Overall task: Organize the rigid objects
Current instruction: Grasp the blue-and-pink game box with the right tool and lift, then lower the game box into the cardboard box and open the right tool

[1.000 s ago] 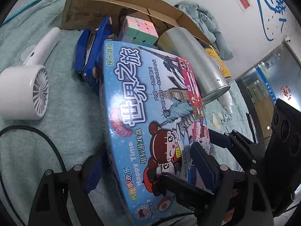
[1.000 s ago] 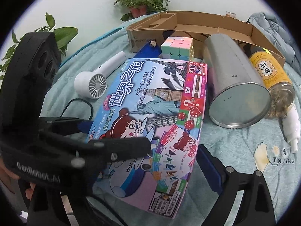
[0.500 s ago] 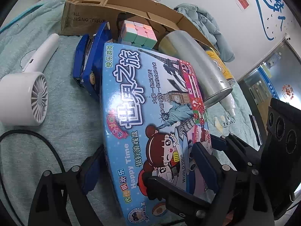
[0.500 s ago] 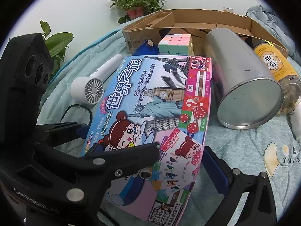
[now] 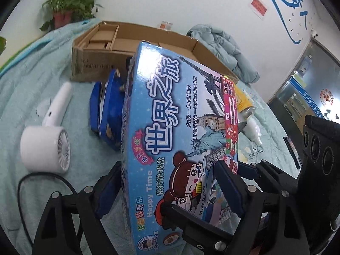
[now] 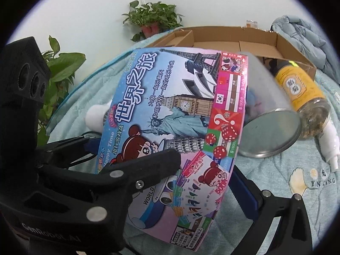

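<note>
A flat blue board game box [image 5: 180, 127] with cartoon print is lifted and tilted up off the bed; it also shows in the right wrist view [image 6: 180, 116]. My left gripper [image 5: 167, 189] is shut on its near left part, one pad on the left edge, one on the lid. My right gripper [image 6: 204, 182] is shut on its near right part; its right finger [image 6: 244, 191] sits on the box's right edge. An open cardboard box [image 5: 131, 42] stands behind.
On the teal blanket lie a white hand fan [image 5: 46, 144] with a black cord, a blue toy car [image 5: 106, 110], a metal canister [image 6: 267, 123], a yellow-labelled jar [image 6: 301, 93] and a small white bottle [image 6: 329, 140]. A potted plant [image 6: 153, 21] and a folded jacket [image 5: 223, 46] sit behind.
Both grippers have raised the game box's far end off the bed toward the cardboard box. It now hides the pastel cube and most of the canister in the left wrist view.
</note>
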{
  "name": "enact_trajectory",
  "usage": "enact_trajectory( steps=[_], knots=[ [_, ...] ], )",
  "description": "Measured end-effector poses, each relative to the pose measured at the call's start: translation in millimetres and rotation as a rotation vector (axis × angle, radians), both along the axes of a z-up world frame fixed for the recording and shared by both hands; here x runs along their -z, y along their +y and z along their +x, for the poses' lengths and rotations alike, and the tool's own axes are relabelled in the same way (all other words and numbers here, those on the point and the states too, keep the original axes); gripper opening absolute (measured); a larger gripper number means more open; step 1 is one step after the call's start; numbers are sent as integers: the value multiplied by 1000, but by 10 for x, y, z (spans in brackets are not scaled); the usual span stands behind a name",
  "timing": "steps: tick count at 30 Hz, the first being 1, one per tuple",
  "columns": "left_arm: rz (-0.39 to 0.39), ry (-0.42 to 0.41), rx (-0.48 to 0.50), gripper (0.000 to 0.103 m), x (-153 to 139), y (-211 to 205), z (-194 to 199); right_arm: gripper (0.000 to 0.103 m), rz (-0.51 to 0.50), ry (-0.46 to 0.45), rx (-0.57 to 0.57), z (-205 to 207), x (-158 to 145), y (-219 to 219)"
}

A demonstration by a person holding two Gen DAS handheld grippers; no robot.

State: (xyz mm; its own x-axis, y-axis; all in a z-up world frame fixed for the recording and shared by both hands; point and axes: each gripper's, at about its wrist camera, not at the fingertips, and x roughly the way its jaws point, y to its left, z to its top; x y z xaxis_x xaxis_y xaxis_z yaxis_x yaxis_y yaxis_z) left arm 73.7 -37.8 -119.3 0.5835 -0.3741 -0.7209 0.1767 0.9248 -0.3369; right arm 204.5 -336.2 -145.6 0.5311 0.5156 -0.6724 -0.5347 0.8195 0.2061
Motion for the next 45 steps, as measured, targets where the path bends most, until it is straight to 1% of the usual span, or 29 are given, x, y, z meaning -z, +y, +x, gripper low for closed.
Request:
enact_trajectory(
  steps=[4, 11, 15, 21, 26, 30, 33, 38, 43, 45],
  knots=[
    [1, -38, 5, 83, -143, -11, 16, 101, 5, -40, 6, -73, 15, -21],
    [-9, -72, 6, 83, -370, -15, 158, 101, 2, -70, 15, -93, 51, -39],
    [-9, -103, 2, 83, -576, -5, 275, 101, 6, -95, 16, -78, 21, -32],
    [3, -143, 6, 83, -874, 18, 568, 101, 17, -126, 16, 67, -78, 10],
    [18, -158, 21, 83, -1032, 28, 871, 101, 25, -136, 25, 308, -211, 52],
    [39, -156, 20, 83, -1103, 14, 1120, 101, 29, -124, 20, 549, -265, 88],
    [64, -167, 5, 83, -1167, 17, 1383, 101, 17, -104, -17, 789, -293, 153],
    [59, -171, -19, 83, -1307, 100, 1905, 101, 7, -116, -45, 1234, -454, 263],
    [88, -145, -20, 83, -1412, 92, 2396, 101, 8, -78, -74, 1640, -539, 337],
    [78, -115, -18, 81, -1386, 82, 2602, 101, -24, -64, -73, 1806, -526, 378]
  ],
)
